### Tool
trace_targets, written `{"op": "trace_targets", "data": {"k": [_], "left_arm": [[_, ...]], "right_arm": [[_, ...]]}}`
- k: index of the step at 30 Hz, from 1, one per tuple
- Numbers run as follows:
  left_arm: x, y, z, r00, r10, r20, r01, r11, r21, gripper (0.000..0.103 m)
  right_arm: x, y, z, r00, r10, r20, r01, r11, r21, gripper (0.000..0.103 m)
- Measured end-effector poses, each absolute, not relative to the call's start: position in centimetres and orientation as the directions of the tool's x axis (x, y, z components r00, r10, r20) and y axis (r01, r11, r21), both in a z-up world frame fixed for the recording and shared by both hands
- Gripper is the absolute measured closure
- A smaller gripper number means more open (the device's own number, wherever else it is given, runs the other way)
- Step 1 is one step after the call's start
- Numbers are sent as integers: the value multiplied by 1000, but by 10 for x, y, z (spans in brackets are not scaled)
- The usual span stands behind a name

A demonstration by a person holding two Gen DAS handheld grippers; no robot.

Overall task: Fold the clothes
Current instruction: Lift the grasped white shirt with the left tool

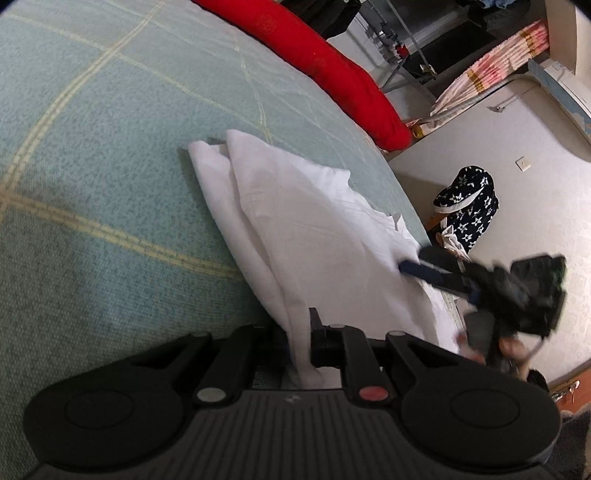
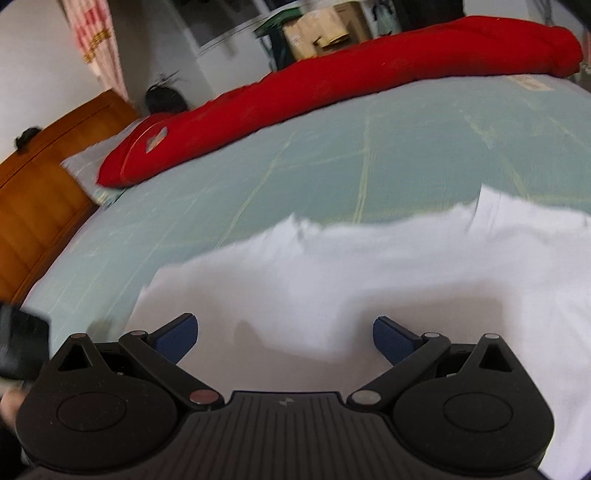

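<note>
A: Left wrist view first. How many garments do you count?

B: One white garment point(image 1: 317, 236), a soft woven cloth folded into a long wedge with two layered edges at its far end. It lies on the bed sheet point(image 1: 110, 147), one pale green, coarse-textured sheet crossed by thin yellow lines.

A: And the left gripper point(image 1: 301, 347)?

B: Its two black fingers are drawn together, clamped on the near edge of the white garment; a fold of cloth runs between them.

A: Anything else there?

B: One long red pillow point(image 1: 332, 70), plump and rounded, along the far side of the bed. One dark bag with white stars point(image 1: 469, 206) stands on the floor past the bed's edge. The right gripper point(image 1: 424, 271) appears blurred, its blue pads over the garment's right side.

A: Now the right wrist view.

B: The right gripper point(image 2: 284, 339) has its two fingers spread wide apart, two ribbed blue pads point(image 2: 393, 339) with nothing between them, over the white garment point(image 2: 369, 280). The cloth fills the near part of the bed sheet point(image 2: 258, 177), smooth and softly rumpled.

A: Behind it?

B: The same single red pillow point(image 2: 332, 81), one glossy wooden headboard point(image 2: 40, 192) at the left, and one cardboard box point(image 2: 325, 29) beyond the bed.
</note>
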State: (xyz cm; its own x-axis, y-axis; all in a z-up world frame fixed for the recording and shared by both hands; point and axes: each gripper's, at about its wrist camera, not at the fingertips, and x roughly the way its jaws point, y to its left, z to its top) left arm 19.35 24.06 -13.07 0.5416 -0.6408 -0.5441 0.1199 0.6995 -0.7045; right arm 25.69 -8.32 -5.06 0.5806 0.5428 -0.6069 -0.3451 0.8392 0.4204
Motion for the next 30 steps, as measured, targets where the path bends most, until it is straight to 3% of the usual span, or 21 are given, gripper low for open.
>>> {"op": "trace_targets", "data": {"k": [8,18,23,30], "left_arm": [[193,239,-129,542,-634,-552,109,704,-701,90],[196,228,-112,534,-569,-626,10,744,-668,91],[197,214,-86,530,-511,-677,-2,797,-604,96],[195,187,-35,553,-502,-665,52,818,-573,96]], "right_arm": [[277,-89,-48,572,550,-608,-328,833,445,0],[171,-121,-29,543,531,-651,-455,837,303,0],[132,-137,-26,548,513,-661,-492,837,241,0],[106,-162,-23,569,530,-629,-493,832,255,0]]}}
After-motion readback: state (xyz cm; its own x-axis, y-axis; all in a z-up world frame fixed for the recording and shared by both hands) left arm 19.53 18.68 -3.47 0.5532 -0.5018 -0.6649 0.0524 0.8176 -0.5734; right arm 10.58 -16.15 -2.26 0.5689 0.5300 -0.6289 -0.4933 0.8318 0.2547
